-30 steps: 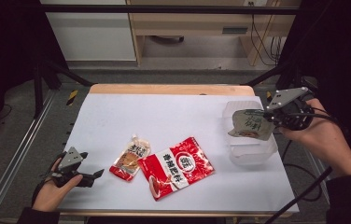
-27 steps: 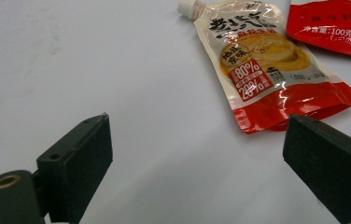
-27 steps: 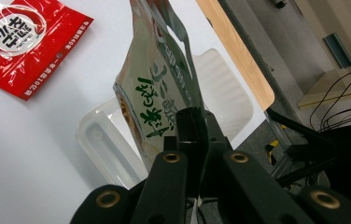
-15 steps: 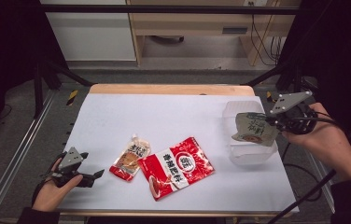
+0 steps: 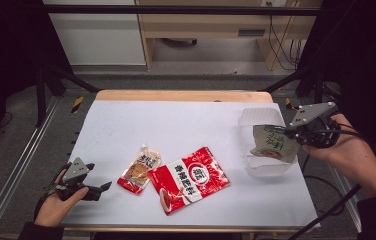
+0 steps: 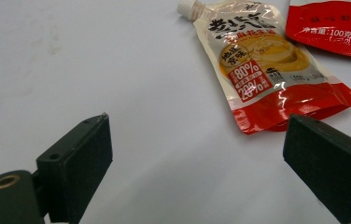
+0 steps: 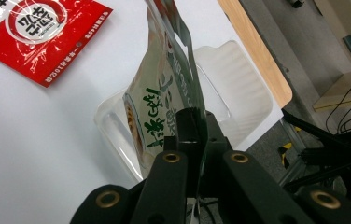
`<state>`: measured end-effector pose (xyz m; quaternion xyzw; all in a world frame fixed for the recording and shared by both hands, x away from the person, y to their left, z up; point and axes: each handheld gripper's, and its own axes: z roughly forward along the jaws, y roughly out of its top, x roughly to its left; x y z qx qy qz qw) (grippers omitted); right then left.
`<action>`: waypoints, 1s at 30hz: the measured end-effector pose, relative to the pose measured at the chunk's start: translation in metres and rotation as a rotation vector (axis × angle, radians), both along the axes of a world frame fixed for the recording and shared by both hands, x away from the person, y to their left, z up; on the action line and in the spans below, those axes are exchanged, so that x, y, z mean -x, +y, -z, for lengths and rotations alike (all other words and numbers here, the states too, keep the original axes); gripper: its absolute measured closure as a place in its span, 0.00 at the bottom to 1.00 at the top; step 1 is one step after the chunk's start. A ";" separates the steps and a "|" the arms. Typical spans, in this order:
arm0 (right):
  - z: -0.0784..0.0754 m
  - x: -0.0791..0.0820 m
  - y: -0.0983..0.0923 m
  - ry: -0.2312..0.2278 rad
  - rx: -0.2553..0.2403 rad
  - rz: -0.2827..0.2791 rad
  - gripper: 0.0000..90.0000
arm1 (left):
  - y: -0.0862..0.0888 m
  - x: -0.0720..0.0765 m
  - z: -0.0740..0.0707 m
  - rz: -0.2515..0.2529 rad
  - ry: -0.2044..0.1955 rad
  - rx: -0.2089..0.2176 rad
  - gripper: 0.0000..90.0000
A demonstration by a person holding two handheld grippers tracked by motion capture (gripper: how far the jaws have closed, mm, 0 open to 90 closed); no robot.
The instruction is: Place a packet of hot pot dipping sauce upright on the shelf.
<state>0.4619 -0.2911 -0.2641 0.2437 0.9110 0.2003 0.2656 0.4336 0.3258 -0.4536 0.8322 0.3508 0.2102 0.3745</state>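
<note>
While the right gripper (image 5: 288,134) hangs over the right edge of the desk (image 5: 176,117), its black fingers (image 7: 190,126) are clamped on the rim of a flat, glossy pale-green pouch (image 5: 272,142) printed with green characters. That pouch is held in the air, tilted, just above a clear plastic container (image 5: 266,167), a thin, ribbed, translucent tub with rounded corners that stands on the desk's right side. In the right gripper view the pouch's film looks shiny and slightly creased, its edge pinched between the two finger pads.

At the near left corner, the left gripper (image 5: 101,187) rests low over the desk with its blocky black fingers (image 6: 78,154) wide apart and nothing between them. Just ahead of it lies a small spouted sauce pouch (image 5: 139,168), glossy plastic with a white screw cap, a yellow and cream middle and a red bottom band. To the right of that, touching or slightly overlapping it, lies a larger flat red packet (image 5: 191,178), crinkled and shiny, with a white round emblem. A smooth matte white sheet covers the desk, with a strip of bare wood showing along the far edge.
</note>
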 end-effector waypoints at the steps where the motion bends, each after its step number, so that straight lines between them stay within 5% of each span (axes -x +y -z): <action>1: 0.001 0.000 0.000 0.002 0.001 -0.005 1.00 | 0.000 0.000 0.000 0.000 0.000 0.000 0.09; 20: 0.002 0.016 -0.002 0.019 -0.032 -0.058 1.00 | 0.000 0.000 0.000 0.000 0.003 0.001 0.09; 30: 0.035 0.001 0.005 0.065 -0.046 -0.059 1.00 | 0.000 0.000 0.000 0.002 0.001 0.000 0.09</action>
